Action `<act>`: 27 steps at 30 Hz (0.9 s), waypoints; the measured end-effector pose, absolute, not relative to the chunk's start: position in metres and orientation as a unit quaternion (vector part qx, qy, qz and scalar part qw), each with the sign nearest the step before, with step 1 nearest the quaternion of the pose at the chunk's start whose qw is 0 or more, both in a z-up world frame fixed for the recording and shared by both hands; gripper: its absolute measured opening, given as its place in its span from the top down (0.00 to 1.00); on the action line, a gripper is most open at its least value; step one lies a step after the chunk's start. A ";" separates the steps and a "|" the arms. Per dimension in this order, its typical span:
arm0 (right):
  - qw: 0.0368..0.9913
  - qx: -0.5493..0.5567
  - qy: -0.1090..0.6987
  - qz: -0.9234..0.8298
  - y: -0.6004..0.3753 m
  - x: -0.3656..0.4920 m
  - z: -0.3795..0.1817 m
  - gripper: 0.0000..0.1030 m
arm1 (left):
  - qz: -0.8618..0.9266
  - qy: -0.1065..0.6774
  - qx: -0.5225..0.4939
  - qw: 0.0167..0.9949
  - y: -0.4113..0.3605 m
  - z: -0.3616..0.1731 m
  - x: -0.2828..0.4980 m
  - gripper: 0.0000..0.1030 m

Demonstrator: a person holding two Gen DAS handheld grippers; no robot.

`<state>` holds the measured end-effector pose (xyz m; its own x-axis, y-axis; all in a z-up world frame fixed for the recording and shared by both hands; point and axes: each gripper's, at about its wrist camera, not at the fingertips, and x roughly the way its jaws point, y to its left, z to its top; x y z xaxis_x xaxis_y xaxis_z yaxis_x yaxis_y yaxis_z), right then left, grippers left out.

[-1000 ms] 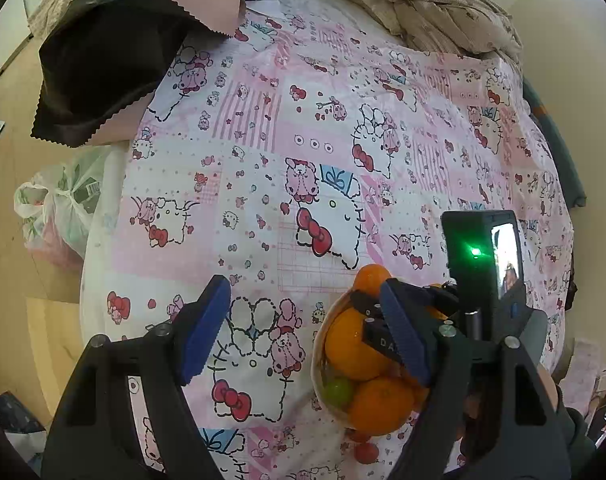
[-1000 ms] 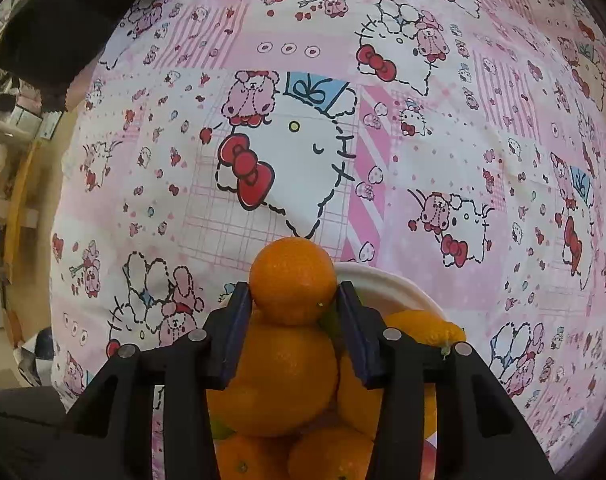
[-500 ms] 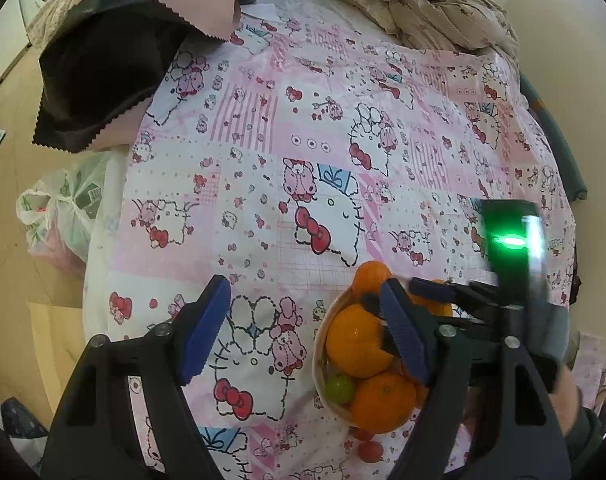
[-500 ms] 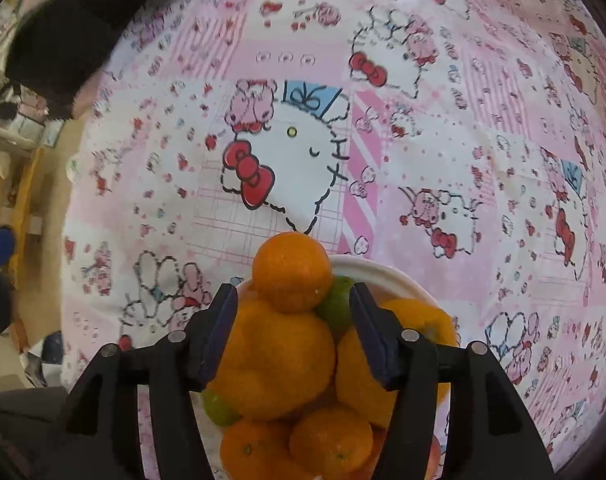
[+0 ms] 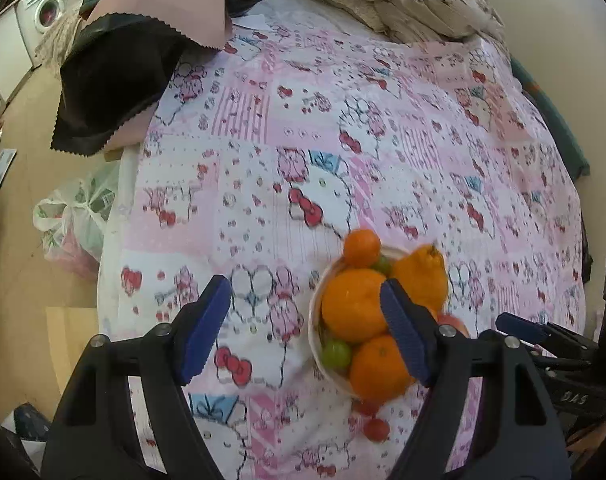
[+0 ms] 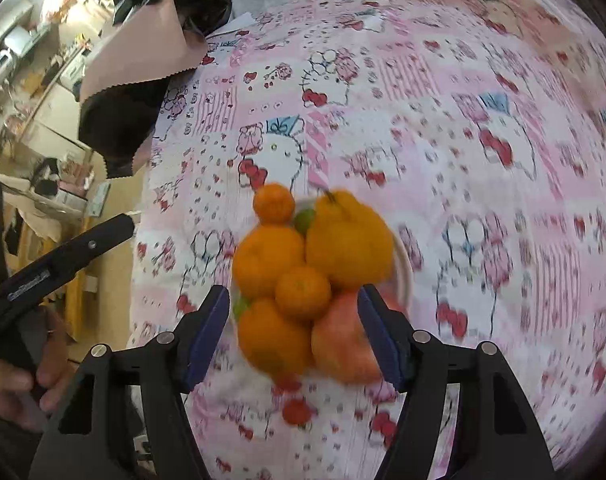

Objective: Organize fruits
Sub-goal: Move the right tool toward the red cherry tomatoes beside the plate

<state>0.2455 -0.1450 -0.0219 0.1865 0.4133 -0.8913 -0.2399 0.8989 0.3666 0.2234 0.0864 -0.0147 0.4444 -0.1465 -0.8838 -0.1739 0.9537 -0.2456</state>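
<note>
The bowl (image 5: 317,322) sits on the bed, near the lower middle of the pink cartoon-cat sheet (image 5: 263,128), and it is heaped high; a small orange (image 6: 274,204) perches at the far edge of the pile, a big orange (image 6: 269,260) below it, a lumpy yellow-orange citrus (image 6: 349,244) to its right with a stalk poking up; a green grape (image 5: 337,353) peeks out low on the left side; a reddish fruit (image 6: 343,340) fills the near right of the heap, blurred; a small red fruit (image 5: 376,429) lies loose on the sheet just in front of the bowl. Right tongs (image 6: 295,336) hang above the heap, jaws apart and just been opening, nothing pressed between the blue pads, fruit only seen below through the gap. Left tongs (image 5: 303,328) hover to the left of the bowl, jaws wide apart and empty, the right pad overlapping the fruit in view. A hand (image 6: 19,376) grips the left tool's handle. Further out, a black-and-pink cloth (image 5: 115,80) drapes the bed's far left corner; a plastic bag (image 5: 75,216) sits on the floor beside the bed.
</note>
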 end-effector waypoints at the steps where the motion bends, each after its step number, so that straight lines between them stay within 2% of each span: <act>1: 0.767 0.077 0.600 0.214 -0.151 0.237 -0.020 0.33 | 0.008 0.530 -0.150 0.834 0.084 -0.016 0.216 0.28; 8: 0.760 0.099 0.604 0.219 -0.169 0.188 -0.036 0.33 | 0.015 0.555 -0.145 0.819 0.073 -0.032 0.172 0.28; 17: 0.726 0.084 0.645 0.221 -0.159 0.156 -0.106 0.33 | 0.050 0.557 -0.158 0.814 0.069 -0.049 0.123 0.28; 19: 0.721 0.072 0.652 0.221 -0.152 0.153 -0.116 0.38 | 0.059 0.555 -0.155 0.815 0.068 -0.053 0.115 0.28; 26: 0.729 -0.020 0.646 0.226 -0.117 0.145 -0.136 0.42 | 0.071 0.556 -0.107 0.821 0.054 -0.067 0.107 0.28; 27: 0.727 -0.030 0.647 0.227 -0.113 0.143 -0.140 0.47 | 0.071 0.558 -0.103 0.820 0.053 -0.070 0.107 0.28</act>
<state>0.1430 -0.1128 -0.1398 0.0602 0.2912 -0.9548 -0.3689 0.8953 0.2498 0.1074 0.0532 -0.0697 0.3668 0.0009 -0.9303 -0.2308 0.9688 -0.0901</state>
